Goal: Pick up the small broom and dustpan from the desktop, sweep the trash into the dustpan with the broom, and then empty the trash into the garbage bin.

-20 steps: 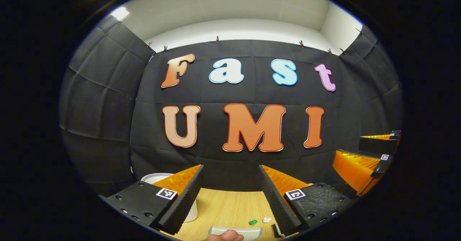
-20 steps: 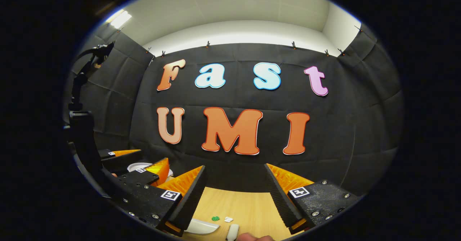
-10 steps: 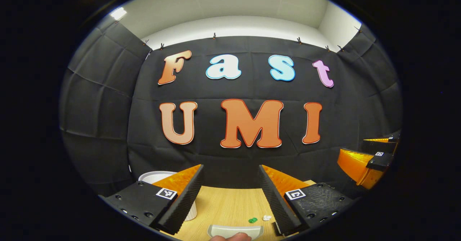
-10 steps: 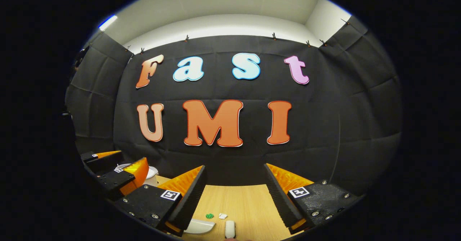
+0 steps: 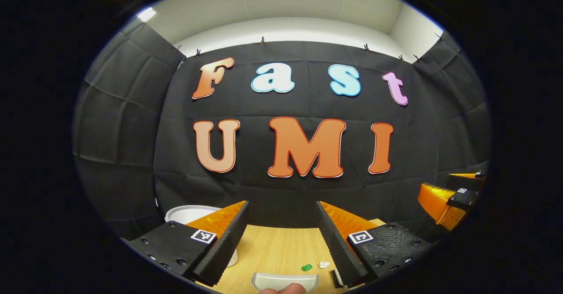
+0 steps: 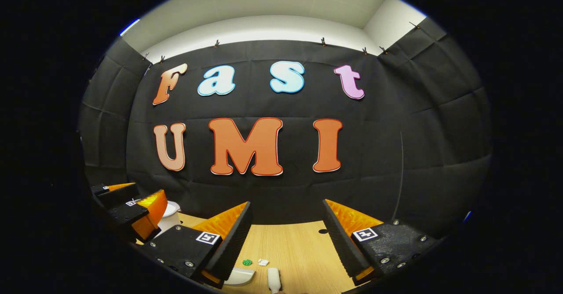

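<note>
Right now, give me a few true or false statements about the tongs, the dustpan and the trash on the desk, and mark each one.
1. Both tongs are open with nothing between their fingers. True: left tongs and right tongs grip nothing.
2. The dustpan is held in the left tongs. False: it lies on the desktop, ungripped.
3. A green scrap and a white scrap lie side by side on the desktop. True.
4. The trash is already in the dustpan. False: both scraps lie on bare wood beyond it.
5. The white bin stands behind the left tongs' left finger. True.
</note>
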The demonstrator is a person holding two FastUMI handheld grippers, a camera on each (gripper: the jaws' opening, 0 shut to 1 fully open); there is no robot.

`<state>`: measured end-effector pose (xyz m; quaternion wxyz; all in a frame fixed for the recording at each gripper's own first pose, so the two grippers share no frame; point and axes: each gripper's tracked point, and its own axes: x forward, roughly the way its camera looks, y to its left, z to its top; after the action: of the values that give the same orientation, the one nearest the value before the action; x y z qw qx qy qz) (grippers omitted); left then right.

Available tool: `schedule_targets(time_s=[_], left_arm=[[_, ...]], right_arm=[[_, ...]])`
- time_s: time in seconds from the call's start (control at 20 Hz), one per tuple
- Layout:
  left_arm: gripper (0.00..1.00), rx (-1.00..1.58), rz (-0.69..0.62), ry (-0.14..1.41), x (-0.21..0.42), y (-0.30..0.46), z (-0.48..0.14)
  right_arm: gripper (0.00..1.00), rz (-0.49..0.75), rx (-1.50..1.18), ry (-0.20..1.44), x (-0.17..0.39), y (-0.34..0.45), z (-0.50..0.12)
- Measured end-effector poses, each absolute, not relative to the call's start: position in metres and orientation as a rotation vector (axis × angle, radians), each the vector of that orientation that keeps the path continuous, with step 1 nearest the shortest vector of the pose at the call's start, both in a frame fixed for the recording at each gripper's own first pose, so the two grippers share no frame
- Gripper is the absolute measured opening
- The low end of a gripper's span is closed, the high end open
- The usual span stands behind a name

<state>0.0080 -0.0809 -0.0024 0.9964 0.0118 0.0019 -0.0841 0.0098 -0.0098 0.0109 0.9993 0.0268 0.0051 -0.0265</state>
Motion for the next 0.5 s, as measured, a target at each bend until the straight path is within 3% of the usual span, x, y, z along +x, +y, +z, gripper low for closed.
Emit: schedule_targets(time_s=[0.5], left_arm=[[0.93,0.025,-0.149,0.023,0.015,-0.068,-0.014]], right_arm=[[0.94,-0.048,0.052,0.04,0.017,-0.009,-0.004]])
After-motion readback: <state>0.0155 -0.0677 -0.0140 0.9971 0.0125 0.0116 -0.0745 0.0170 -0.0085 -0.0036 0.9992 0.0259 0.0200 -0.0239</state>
